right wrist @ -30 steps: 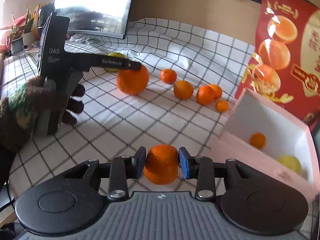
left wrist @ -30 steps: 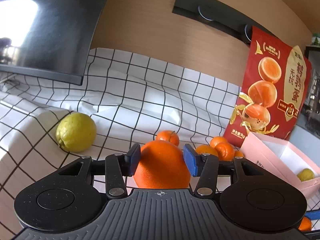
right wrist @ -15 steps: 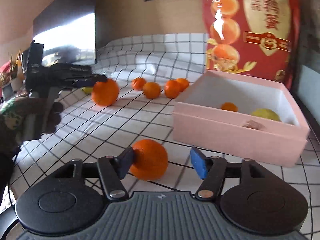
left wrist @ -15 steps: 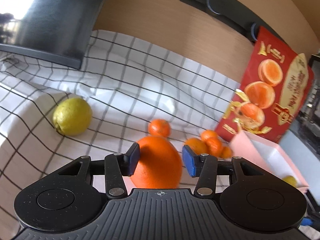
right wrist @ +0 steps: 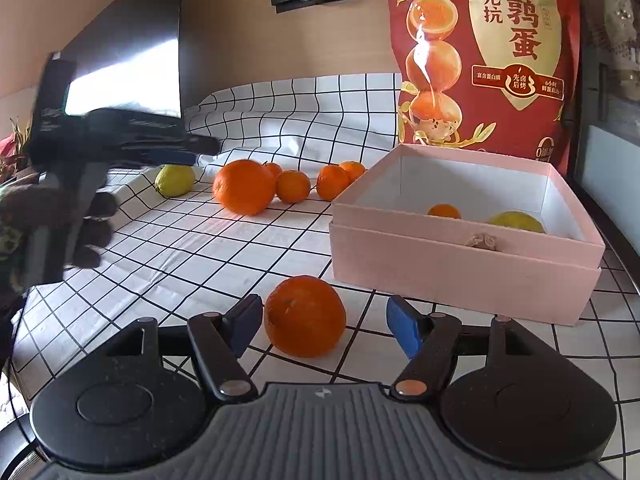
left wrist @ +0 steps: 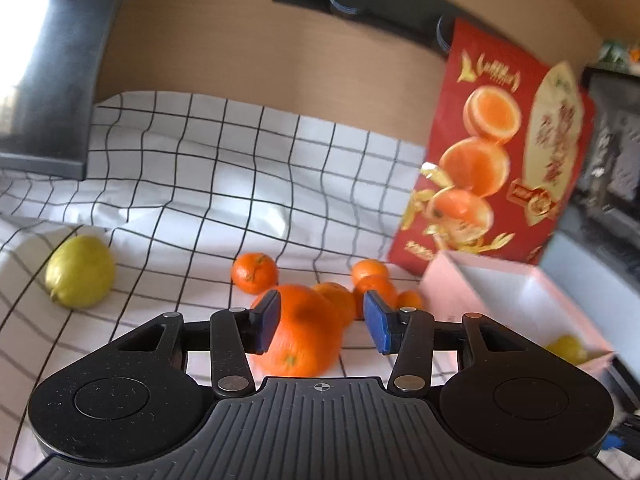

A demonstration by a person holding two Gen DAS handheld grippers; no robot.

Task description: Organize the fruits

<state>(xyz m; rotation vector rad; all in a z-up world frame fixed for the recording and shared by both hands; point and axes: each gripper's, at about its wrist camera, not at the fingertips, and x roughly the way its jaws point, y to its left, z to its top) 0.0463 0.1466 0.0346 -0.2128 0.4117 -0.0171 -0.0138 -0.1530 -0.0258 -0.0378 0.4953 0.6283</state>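
Observation:
A mid-sized orange (right wrist: 305, 316) lies on the checked cloth just in front of the pink box (right wrist: 460, 272). My right gripper (right wrist: 324, 320) is open around it, with neither pad touching. A big orange (left wrist: 304, 336) rests on the cloth between the pads of my left gripper (left wrist: 322, 320), which is open with a gap at the right pad. Seen from the right wrist, the left gripper (right wrist: 200, 146) hangs up and to the left of that big orange (right wrist: 244, 186). Inside the box are a small mandarin (right wrist: 444, 211) and a yellow fruit (right wrist: 516, 222).
A lemon (left wrist: 80, 272) lies far left on the cloth. Several small mandarins (right wrist: 293, 186) cluster behind the big orange. A tall red snack bag (right wrist: 484, 60) stands behind the box. A dark monitor (right wrist: 132, 60) leans at the back left. A gloved hand (right wrist: 92, 232) holds the left gripper.
My right gripper swung toward the pink box and opened, leaving its orange on the cloth. The left gripper rose and drew back from the big orange, which stayed down.

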